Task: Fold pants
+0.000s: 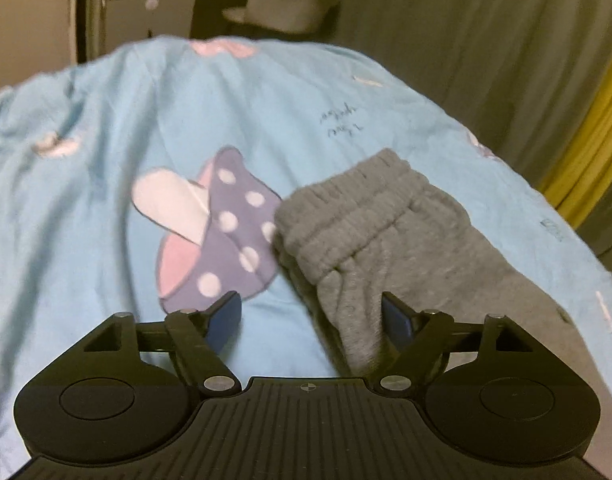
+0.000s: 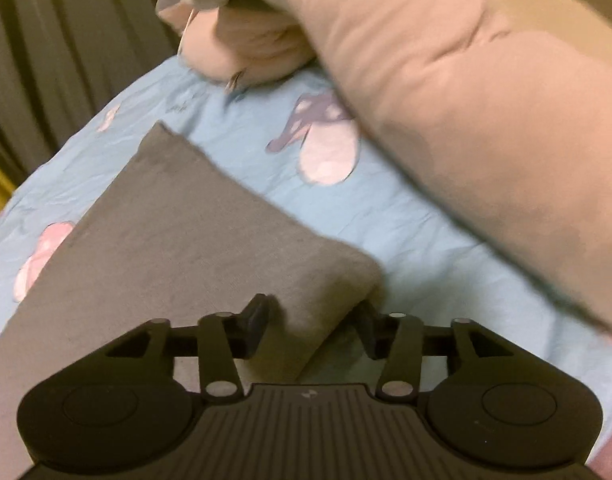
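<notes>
Grey fleece pants [image 1: 386, 232] folded on pale-blue printed bedsheet [image 1: 106, 140]; I read a release step: left gripper [image 1: 312, 316] and right gripper [image 2: 312, 328] parted, cloth between unpinched; next, withdraw without dragging.

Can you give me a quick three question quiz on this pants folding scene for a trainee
1. True or false: the left hand-held gripper is clamped shut on the gray pants.
2. Multiple choice: the pants lie on A) a wooden floor, B) a light blue bedcover with printed mushrooms, C) a metal tray.
3. Short answer: which part of the pants lies ahead of the left hand-held gripper, and what is between the jaws of the right hand-held gripper?

Key
1. False: its jaws stand apart, with the pants' edge between them.
2. B
3. The gathered elastic waistband; a folded corner of the gray pants, with the pads not clearly pressing on it.
</notes>
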`<state>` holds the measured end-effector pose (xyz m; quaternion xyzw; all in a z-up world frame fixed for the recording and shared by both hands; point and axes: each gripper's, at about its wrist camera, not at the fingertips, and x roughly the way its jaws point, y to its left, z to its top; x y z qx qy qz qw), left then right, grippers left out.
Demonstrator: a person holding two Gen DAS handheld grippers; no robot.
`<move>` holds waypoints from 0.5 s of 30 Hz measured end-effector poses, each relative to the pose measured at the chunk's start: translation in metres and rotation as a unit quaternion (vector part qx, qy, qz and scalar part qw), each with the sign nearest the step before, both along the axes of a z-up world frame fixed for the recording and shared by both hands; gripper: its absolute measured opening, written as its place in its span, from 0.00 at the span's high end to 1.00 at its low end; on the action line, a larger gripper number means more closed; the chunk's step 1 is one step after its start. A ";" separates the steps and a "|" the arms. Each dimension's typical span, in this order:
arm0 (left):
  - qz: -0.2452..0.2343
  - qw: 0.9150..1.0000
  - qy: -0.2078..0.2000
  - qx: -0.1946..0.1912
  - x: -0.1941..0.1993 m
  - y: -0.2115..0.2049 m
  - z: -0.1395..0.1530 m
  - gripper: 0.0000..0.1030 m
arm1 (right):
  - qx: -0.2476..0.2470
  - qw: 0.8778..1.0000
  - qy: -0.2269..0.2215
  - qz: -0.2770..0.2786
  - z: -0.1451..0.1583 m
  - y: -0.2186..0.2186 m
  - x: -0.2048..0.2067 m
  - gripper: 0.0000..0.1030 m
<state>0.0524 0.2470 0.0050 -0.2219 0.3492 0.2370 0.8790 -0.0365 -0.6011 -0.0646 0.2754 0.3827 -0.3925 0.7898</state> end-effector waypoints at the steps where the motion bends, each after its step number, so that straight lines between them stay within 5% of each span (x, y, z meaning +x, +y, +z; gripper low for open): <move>1: -0.001 1.000 -0.002 0.014 0.000 -0.003 0.004 0.21 | -0.019 1.000 0.004 -0.003 0.005 0.004 0.000 0.39; 4: 0.021 0.996 -0.003 0.088 -0.003 -0.015 0.017 0.16 | -0.069 0.998 -0.003 0.001 0.023 0.019 -0.001 0.22; 7: 0.059 0.985 0.018 0.161 -0.003 -0.021 0.021 0.11 | -0.132 0.991 -0.013 0.033 0.045 0.047 0.011 0.18; 12: 0.044 0.990 0.023 0.135 -0.006 -0.027 0.006 0.09 | -0.146 0.970 -0.073 0.179 0.071 0.115 0.061 0.08; 15: 0.025 0.982 0.071 0.172 0.001 -0.038 -0.018 0.09 | -0.099 0.940 -0.106 0.309 0.072 0.166 0.105 0.08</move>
